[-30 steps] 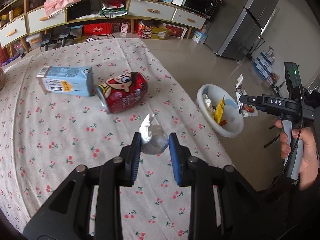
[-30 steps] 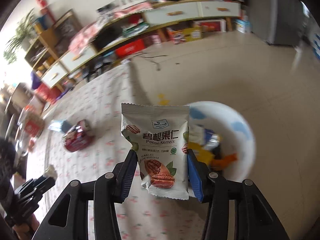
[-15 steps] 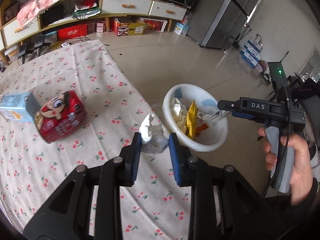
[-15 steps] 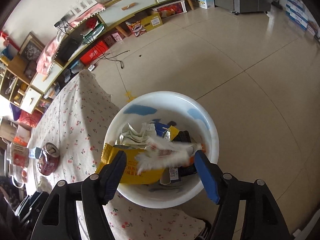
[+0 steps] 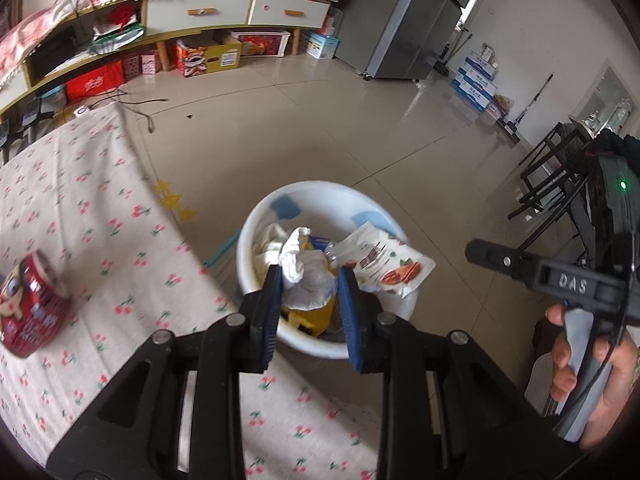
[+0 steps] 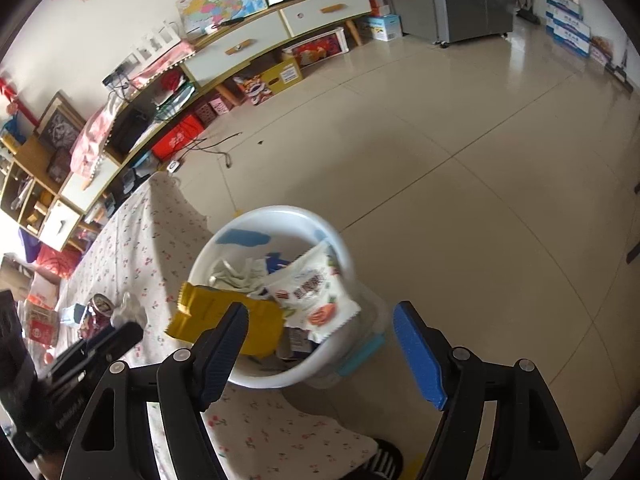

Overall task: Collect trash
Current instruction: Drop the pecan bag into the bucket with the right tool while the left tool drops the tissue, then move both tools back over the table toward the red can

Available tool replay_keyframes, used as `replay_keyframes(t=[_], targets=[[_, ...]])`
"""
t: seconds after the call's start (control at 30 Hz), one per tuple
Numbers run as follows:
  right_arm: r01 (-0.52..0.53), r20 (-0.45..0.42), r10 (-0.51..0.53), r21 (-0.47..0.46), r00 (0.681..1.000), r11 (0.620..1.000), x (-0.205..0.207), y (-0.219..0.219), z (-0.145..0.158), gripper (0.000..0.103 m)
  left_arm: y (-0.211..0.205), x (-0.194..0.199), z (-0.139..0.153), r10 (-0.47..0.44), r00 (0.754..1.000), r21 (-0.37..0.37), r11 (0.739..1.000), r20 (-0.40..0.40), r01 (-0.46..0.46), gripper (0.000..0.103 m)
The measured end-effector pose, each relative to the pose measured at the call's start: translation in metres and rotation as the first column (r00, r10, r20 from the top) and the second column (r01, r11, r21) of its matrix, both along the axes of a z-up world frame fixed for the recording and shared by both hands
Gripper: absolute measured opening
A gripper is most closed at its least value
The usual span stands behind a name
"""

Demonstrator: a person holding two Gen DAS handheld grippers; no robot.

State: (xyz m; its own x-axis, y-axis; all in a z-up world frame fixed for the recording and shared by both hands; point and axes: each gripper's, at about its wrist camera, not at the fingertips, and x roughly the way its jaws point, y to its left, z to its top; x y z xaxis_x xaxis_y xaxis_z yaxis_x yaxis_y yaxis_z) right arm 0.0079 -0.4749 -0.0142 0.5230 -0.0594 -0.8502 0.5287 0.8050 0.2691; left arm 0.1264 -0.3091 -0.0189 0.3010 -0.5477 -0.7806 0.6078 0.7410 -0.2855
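**Nut packet dropped in bin; tissue wad brought over the rim**

Since a second ago: pecan packet (image 6: 316, 296) gone from the right gripper (image 6: 320, 344), now lying across the trash in the white bin (image 6: 280, 376), one corner hanging over the rim. Left gripper (image 5: 308, 300) shifted off the tabletop (image 5: 80, 216) toward the right; bin now directly beyond its fingertips. Red can (image 5: 28, 312) slid out to the far left edge of that view; blue carton no longer seen there.

Jaws, right: wide apart, nothing between the pads, bin and floor (image 6: 500, 200) visible through the gap.

Jaws, left: narrow, clamped on the crumpled tissue wad (image 5: 304, 276), pads pressing both sides. Wad held above the near edge of the bin, over the yellow wrapper (image 5: 312, 312).

Bin on the floor, just beside the tabletop corner. Hand (image 5: 592, 380) on the right gripper's handle, at right.
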Motion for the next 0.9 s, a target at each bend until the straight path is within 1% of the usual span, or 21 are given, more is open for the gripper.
replay_keyframes(t=[0.1,0.17,0.2,0.23,0.27,0.3,0.33,0.37,0.47,0.57,0.63,0.77,0.9], targets=[[0.023,0.001,-0.023,-0.013,1.000,1.000,-0.011,-0.008,0.001,0.077,-0.015,0.005,-0.002,-0.026,1.000,-0.005,1.000,0.006,0.027,0.030],[0.033,0.004,-0.033,-0.016,0.999,0.999,-0.015,-0.013,0.002,0.077,-0.024,0.010,-0.005,-0.043,0.999,-0.011,0.999,-0.005,0.043,0.030],[0.036,0.004,-0.036,-0.018,0.999,0.999,-0.017,-0.014,0.003,0.077,-0.026,0.012,-0.005,-0.042,0.999,-0.011,0.999,-0.002,0.042,0.034],[0.038,0.005,-0.038,-0.020,0.999,0.999,-0.017,-0.015,0.003,0.077,-0.028,0.014,-0.006,-0.045,0.999,-0.010,0.999,0.002,0.045,0.045],[0.040,0.005,-0.040,-0.023,0.999,0.999,-0.018,-0.016,0.003,0.077,-0.028,0.013,-0.006,-0.041,0.999,-0.009,0.999,0.005,0.041,0.053],[0.042,0.007,-0.042,-0.025,0.999,0.999,-0.019,-0.017,0.004,0.077,-0.026,0.014,-0.005,-0.021,1.000,-0.007,1.000,0.012,0.021,0.068],[0.043,0.008,-0.043,-0.025,0.999,0.999,-0.019,-0.017,0.004,0.077,-0.023,0.013,-0.003,-0.007,1.000,-0.014,1.000,0.019,0.007,0.072],[0.042,0.010,-0.042,-0.024,0.999,0.999,-0.019,-0.017,0.004,0.077,-0.020,0.013,-0.002,-0.006,1.000,-0.017,1.000,0.018,0.007,0.072],[0.039,0.013,-0.039,-0.025,0.999,0.999,-0.019,-0.016,0.006,0.077,-0.014,0.014,0.000,0.010,1.000,0.009,1.000,0.015,-0.010,0.072],[0.029,0.011,-0.028,-0.024,1.000,0.999,-0.016,-0.012,0.006,0.077,0.000,0.014,0.004,0.040,0.999,0.008,0.999,0.007,-0.040,0.073],[0.020,0.015,-0.020,-0.027,1.000,0.999,-0.015,-0.009,0.008,0.077,0.013,0.013,0.005,0.071,0.997,0.005,0.997,0.003,-0.071,0.076],[-0.006,0.026,0.006,-0.033,1.000,0.999,-0.013,0.000,0.012,0.077,0.040,0.008,0.005,0.123,0.992,0.016,0.992,0.003,-0.123,0.077],[-0.036,0.036,0.037,-0.043,0.999,0.998,-0.009,0.013,0.017,0.078,0.072,-0.001,0.006,0.174,0.985,0.039,0.984,0.010,-0.174,0.080]])
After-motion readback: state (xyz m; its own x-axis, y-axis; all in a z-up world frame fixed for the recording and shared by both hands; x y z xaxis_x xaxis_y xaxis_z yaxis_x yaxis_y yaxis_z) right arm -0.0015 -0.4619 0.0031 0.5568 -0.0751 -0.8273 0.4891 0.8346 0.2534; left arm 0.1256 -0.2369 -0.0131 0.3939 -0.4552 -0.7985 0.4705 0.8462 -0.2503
